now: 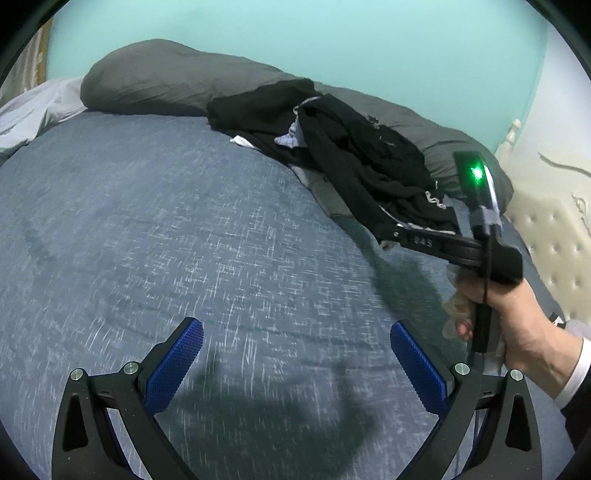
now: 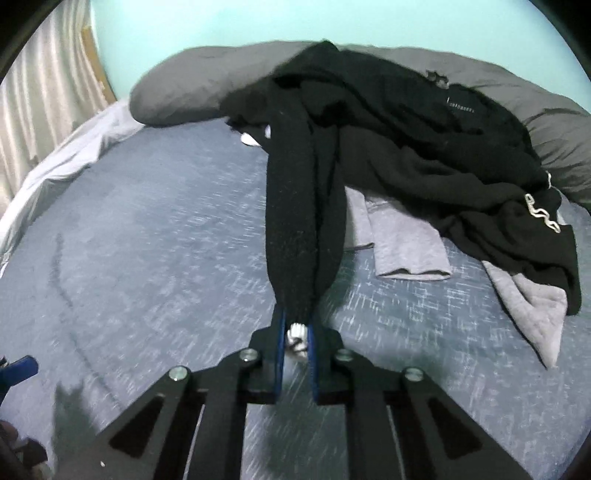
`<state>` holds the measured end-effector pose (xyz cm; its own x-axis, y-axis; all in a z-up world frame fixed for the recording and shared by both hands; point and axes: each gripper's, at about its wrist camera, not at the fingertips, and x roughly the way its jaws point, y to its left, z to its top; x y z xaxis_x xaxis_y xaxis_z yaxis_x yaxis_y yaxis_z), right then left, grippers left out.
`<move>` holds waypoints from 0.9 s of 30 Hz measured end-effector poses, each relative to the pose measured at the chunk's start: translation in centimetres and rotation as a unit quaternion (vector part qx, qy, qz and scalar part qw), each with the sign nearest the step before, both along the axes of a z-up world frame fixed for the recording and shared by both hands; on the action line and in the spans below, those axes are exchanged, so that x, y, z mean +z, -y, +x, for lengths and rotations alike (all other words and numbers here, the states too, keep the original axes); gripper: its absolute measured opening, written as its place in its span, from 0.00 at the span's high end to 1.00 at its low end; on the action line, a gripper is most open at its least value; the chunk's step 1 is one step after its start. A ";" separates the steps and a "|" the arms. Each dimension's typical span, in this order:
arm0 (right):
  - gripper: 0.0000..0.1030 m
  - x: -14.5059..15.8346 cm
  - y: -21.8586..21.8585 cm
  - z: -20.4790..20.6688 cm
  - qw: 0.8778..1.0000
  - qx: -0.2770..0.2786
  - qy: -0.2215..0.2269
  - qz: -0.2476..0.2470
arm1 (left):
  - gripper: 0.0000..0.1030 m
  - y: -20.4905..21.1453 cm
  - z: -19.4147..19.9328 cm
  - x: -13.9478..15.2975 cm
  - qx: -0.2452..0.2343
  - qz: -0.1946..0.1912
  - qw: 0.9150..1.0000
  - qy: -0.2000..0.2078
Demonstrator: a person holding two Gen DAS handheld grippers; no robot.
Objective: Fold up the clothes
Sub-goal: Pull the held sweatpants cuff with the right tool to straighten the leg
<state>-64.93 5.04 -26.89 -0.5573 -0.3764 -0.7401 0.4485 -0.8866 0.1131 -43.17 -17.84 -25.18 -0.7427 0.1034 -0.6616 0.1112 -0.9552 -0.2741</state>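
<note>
A heap of black clothes (image 2: 424,129) lies at the far right of a blue bed (image 2: 147,240), over a grey garment (image 2: 406,247). From the heap a long black piece (image 2: 303,221) stretches toward me, and my right gripper (image 2: 297,319) is shut on its end, where a small white tag shows between the pads. In the left wrist view the same heap (image 1: 351,155) lies beyond the right gripper (image 1: 393,236), which a hand (image 1: 517,317) holds at the heap's near edge. My left gripper (image 1: 295,332) hovers open over bare sheet, with nothing between its blue pads (image 1: 177,362).
Grey pillows (image 1: 166,81) line the head of the bed against a teal wall (image 1: 295,29). A pale crumpled sheet (image 2: 74,147) and a curtain (image 2: 44,92) are at the left. A cream tufted piece of furniture (image 1: 546,229) stands at the right.
</note>
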 end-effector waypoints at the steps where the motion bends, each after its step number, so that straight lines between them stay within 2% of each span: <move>1: 0.91 0.5 -0.3 1.0 1.000 0.005 -0.003 -0.007 | 0.00 -0.2 0.6 0.3 0.000 -0.001 1.000 -0.001; 10: 0.91 3.6 -2.8 9.7 0.998 0.027 -0.009 -0.050 | 0.00 -1.8 6.3 2.0 0.004 -0.009 1.000 -0.009; 19: 0.91 6.9 -5.7 18.9 0.996 0.041 -0.016 -0.074 | 0.00 -3.5 11.1 3.2 0.003 0.013 1.000 -0.013; 27: 0.92 8.3 -7.3 26.9 0.995 0.056 -0.017 -0.080 | 0.00 -5.2 14.6 5.3 0.001 -0.008 1.000 -0.020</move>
<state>-37.98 12.35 -18.57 -0.5289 -0.5496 -0.6466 0.5494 -0.8025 0.2328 -28.55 -12.68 -19.92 -0.7684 0.0918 -0.6333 0.1023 -0.9593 -0.2632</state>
